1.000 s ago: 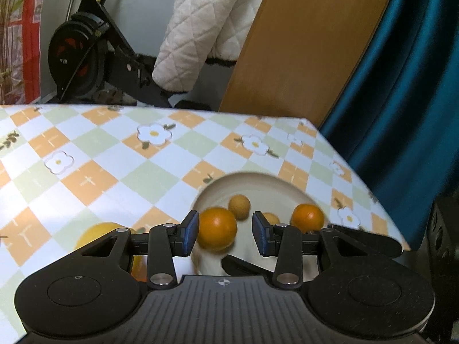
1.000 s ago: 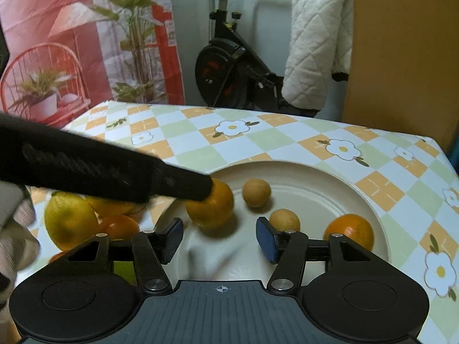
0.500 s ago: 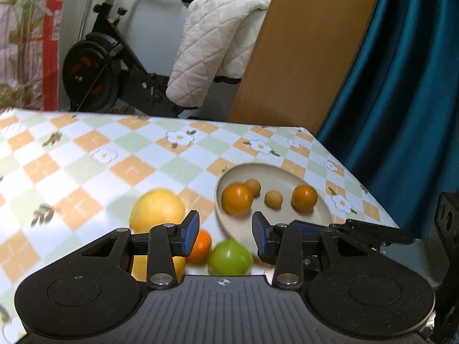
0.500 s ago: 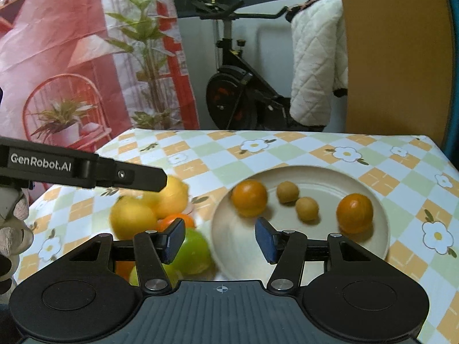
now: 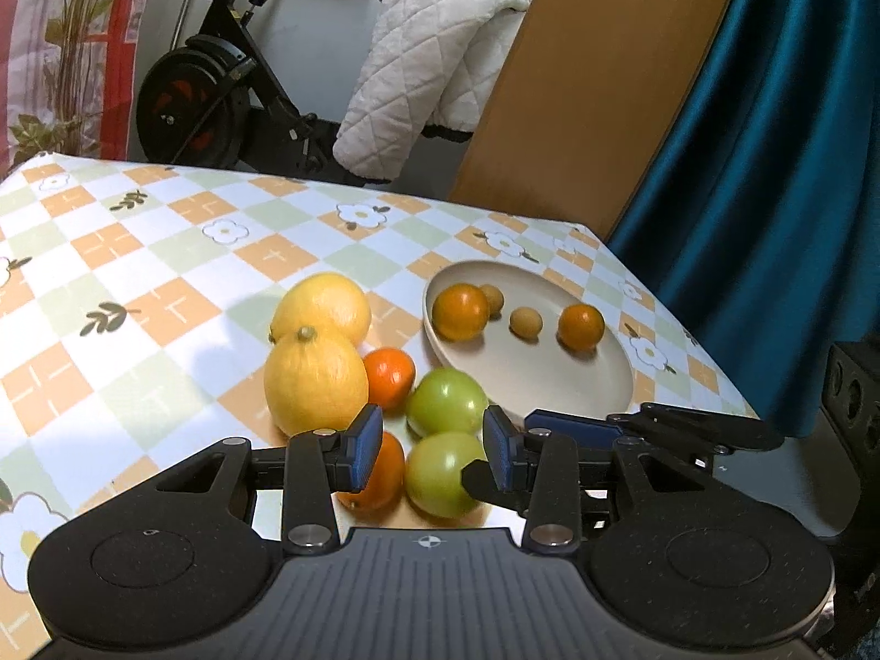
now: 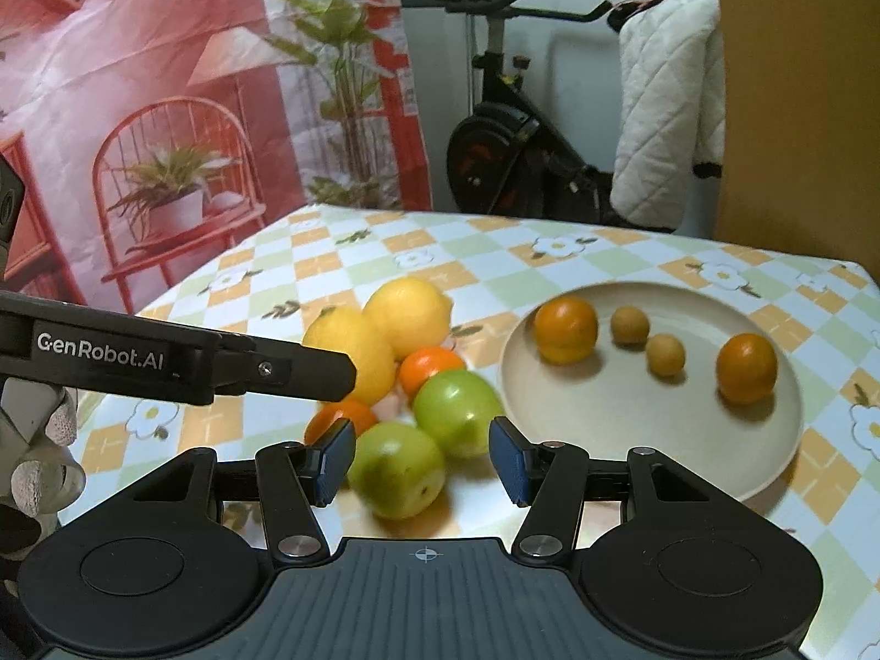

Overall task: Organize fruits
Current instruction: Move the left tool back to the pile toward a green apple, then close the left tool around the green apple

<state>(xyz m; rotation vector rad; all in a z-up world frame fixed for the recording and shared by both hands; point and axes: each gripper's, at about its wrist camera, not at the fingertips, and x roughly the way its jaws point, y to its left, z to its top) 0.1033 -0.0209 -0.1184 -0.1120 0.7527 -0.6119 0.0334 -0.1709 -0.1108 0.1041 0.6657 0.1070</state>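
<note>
- Loose fruit: a heap lies on the checked tablecloth (image 5: 165,275) just left of the plate (image 6: 649,440). It comprises two lemons, two small oranges and two green fruits, packed so that neighbours touch.
- Near lemon (image 5: 315,382): its long axis runs roughly away from the left wrist camera, stem nub pointing up and away. The far lemon (image 5: 324,308) sits behind it, touching; its axis cannot be told.
- Small oranges: one (image 5: 389,377) lies between the near lemon and the farther green fruit (image 5: 446,401); the other (image 5: 379,473) is partly hidden by the left gripper's finger.
- Nearer green fruit (image 6: 396,470): round, with no clear long axis; it appears blurred in the right wrist view.
- Plate contents: two oranges (image 6: 566,329) (image 6: 747,367) and two small tan round fruits (image 6: 630,324) (image 6: 665,355), each apart from the others.
- Left gripper (image 5: 430,444): jaws spread and empty, above the near side of the heap.
- Right gripper (image 6: 421,459): jaws spread, nothing between the pads; the green fruits lie on the table beyond them.
- Writing: "GenRobot.AI" in white on the left gripper's black side, seen from the right wrist.
- Gloved hand (image 6: 33,462): visible at that view's left edge.
- Background: exercise bike (image 6: 511,154) draped with a white quilted cloth (image 5: 429,71).
</note>
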